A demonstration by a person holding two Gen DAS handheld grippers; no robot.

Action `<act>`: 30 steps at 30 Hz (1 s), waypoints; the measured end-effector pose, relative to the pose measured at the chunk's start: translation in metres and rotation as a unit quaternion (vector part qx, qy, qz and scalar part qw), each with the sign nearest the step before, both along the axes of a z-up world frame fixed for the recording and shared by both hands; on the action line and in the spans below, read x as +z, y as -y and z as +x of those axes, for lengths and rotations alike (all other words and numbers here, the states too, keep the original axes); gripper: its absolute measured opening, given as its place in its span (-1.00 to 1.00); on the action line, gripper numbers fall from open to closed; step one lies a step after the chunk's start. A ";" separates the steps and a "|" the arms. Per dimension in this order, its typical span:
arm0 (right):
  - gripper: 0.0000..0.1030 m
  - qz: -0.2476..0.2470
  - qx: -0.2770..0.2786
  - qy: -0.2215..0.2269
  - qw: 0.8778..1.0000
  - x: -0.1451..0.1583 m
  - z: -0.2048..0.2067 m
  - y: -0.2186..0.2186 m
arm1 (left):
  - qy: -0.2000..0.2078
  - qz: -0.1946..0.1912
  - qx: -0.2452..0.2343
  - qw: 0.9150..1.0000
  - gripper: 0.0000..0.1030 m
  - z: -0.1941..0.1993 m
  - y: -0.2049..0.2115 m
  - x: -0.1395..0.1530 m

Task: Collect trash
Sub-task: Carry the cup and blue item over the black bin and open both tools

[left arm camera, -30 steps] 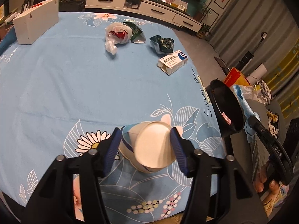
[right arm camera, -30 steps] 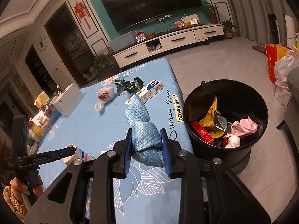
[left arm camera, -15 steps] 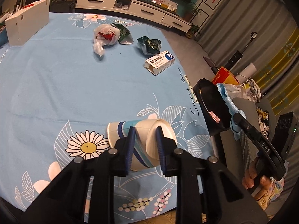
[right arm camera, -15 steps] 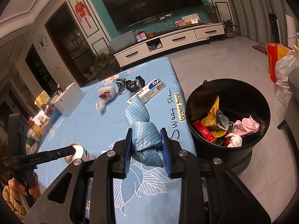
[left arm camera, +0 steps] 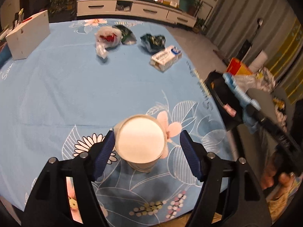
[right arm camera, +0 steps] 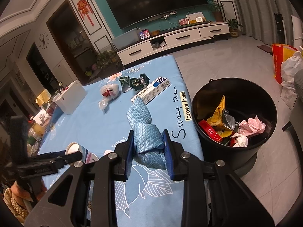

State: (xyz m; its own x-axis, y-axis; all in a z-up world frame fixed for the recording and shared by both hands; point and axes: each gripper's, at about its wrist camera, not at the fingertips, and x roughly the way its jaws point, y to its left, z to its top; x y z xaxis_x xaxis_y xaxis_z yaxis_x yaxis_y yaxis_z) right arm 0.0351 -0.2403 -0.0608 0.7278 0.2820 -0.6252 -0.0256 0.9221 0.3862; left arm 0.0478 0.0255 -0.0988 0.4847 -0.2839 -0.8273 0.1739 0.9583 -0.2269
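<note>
Left gripper: jaws have just been opening and now stand wide, a paper cup between them with its mouth toward the camera, left pad at or just beside the rim, right pad clear of it; the cup sits on the blue floral tablecloth. Right gripper: jaws clamped on a folded blue quilted cloth above the table edge, beside the black bin on the floor, which holds wrappers and crumpled tissue. Farther up the table lie a plastic bag, two dark green wrappers, a medicine box and, at the far left, a white box.
</note>
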 end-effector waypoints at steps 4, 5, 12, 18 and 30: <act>-0.42 -0.001 -0.006 0.004 1.000 0.001 -0.001 0.003 | 0.002 0.021 0.008 1.000 0.00 0.002 0.002 -0.004; -0.42 -0.001 -0.009 0.006 1.000 0.001 -0.001 0.005 | 0.009 0.022 0.011 1.000 0.00 0.002 0.001 -0.001; -0.42 0.003 -0.036 0.018 0.999 0.005 -0.005 0.026 | 0.052 0.004 -0.018 0.998 0.00 0.009 0.020 0.032; -0.42 0.003 -0.074 0.033 0.997 0.009 -0.009 0.056 | 0.081 -0.017 -0.082 0.993 0.01 0.023 0.074 0.055; -0.42 0.017 -0.164 0.028 0.986 -0.008 -0.004 0.130 | 0.067 -0.060 -0.178 0.980 0.01 0.075 0.186 0.053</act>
